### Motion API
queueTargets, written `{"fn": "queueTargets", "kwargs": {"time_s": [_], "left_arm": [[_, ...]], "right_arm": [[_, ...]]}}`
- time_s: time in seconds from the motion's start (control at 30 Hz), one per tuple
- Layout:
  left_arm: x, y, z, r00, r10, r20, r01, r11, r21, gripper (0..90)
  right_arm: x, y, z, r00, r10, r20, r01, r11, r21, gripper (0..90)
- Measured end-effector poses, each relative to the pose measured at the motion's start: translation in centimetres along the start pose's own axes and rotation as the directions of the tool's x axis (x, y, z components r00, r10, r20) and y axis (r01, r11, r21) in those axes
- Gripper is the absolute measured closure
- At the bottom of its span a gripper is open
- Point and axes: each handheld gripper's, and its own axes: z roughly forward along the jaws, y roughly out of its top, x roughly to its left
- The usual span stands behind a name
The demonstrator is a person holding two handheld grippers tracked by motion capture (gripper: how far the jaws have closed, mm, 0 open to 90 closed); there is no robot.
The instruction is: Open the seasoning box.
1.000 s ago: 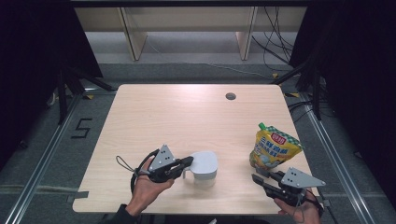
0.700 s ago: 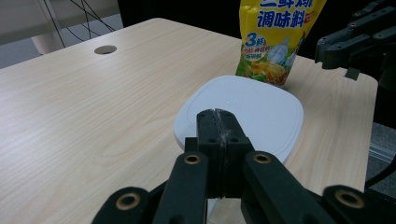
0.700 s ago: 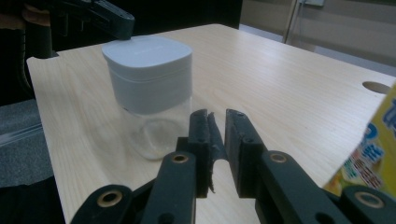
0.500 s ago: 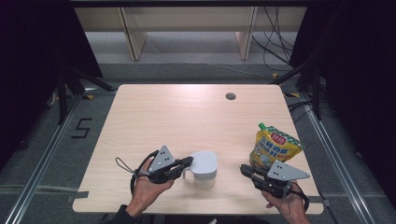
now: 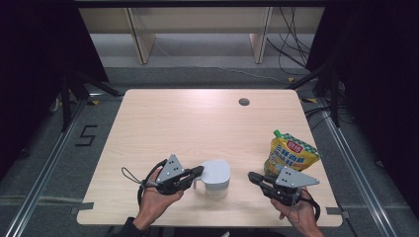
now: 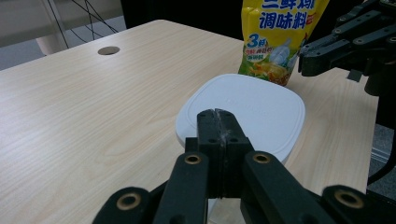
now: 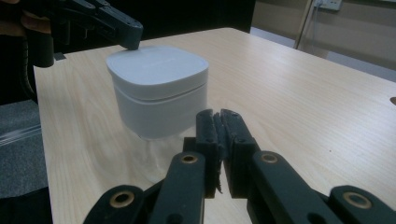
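A white, square-lidded container stands near the table's front edge. My left gripper is shut with nothing between its jaws, and its tips rest at the rim of the lid; the same contact appears in the right gripper view, left gripper against container. My right gripper lies a short way right of the container and points at it. Its jaws have just been closing and stand shut with nothing between them. A yellow seasoning pouch stands upright just behind the right gripper.
The wooden table has a round cable hole at the back right. The front edge runs just below both hands. Metal rails and dark floor flank the table; shelf legs and cables sit beyond its far edge.
My right gripper has moved left from beside the pouch toward the container, and its jaws have closed. The left gripper and the container have stayed put.
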Motion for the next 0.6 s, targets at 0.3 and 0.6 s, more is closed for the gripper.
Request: {"fn": "queueTargets", "kwargs": {"time_s": [0.3,0.6], "left_arm": [[-0.1,-0.2,-0.2,0.9998,-0.019,-0.009,0.019,0.9998,0.0,89.0],[0.1,-0.3,-0.3,1.0,-0.008,-0.005,0.008,1.0,-0.002,89.0]], "right_arm": [[0.2,0.1,0.4,0.9999,0.012,-0.012,-0.012,1.0,0.013,87.9],[0.1,0.2,1.0,0.9995,-0.02,-0.023,0.02,1.0,0.013,88.3]]}}
